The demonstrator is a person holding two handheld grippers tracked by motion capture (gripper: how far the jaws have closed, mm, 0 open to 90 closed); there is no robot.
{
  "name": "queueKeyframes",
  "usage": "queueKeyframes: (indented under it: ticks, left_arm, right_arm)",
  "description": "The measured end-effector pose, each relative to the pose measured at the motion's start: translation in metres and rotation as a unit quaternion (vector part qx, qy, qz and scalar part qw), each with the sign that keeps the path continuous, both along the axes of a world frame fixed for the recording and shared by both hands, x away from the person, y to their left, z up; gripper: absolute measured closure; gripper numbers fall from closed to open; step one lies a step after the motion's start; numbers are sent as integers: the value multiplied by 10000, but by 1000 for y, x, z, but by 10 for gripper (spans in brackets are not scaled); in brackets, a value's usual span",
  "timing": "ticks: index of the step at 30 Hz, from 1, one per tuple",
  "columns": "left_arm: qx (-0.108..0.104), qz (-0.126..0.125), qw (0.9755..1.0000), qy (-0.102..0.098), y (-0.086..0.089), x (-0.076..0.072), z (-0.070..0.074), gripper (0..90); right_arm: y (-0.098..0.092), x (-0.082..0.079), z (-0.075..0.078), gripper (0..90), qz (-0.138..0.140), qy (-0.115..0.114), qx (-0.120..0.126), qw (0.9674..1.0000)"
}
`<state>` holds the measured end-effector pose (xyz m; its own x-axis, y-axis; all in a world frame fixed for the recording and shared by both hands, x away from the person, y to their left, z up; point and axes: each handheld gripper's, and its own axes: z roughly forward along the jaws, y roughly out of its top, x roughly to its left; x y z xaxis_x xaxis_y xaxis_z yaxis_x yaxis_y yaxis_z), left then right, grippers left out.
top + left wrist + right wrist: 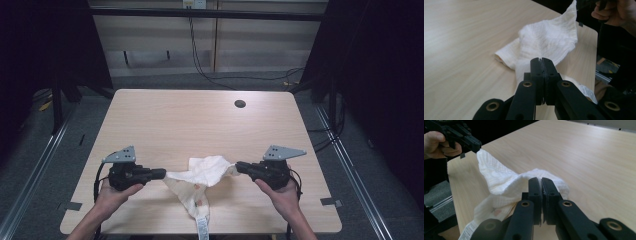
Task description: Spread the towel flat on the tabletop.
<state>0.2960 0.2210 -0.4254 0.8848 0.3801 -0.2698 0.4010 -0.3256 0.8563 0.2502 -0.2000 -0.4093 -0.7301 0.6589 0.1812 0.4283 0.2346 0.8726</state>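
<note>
Apparently to spread it, left gripper [161, 173] and right gripper [239, 166] fingers each pinch closed on opposite cloth [202, 172] edges above the table [190, 120].

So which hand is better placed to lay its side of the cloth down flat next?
Probably left. Both tongs are shut on the white cloth, but the left tongs sit nearer the part of it that spreads low toward the table edge, while the right tongs hold a raised, bunched corner.
</note>
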Motion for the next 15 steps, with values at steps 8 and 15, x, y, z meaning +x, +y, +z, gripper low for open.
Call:
queueKeyframes:
  ticks: [8,15]
  left_arm:
    - [-204,237,9995,-50,7,12,21,891]
    - [-235,267,9991,-235,7,17,44,891]
  right_arm:
    - [-8,8,32,874,-101,-330,237,9991]
    - [-8,14,59,875,-91,-502,165,9986]
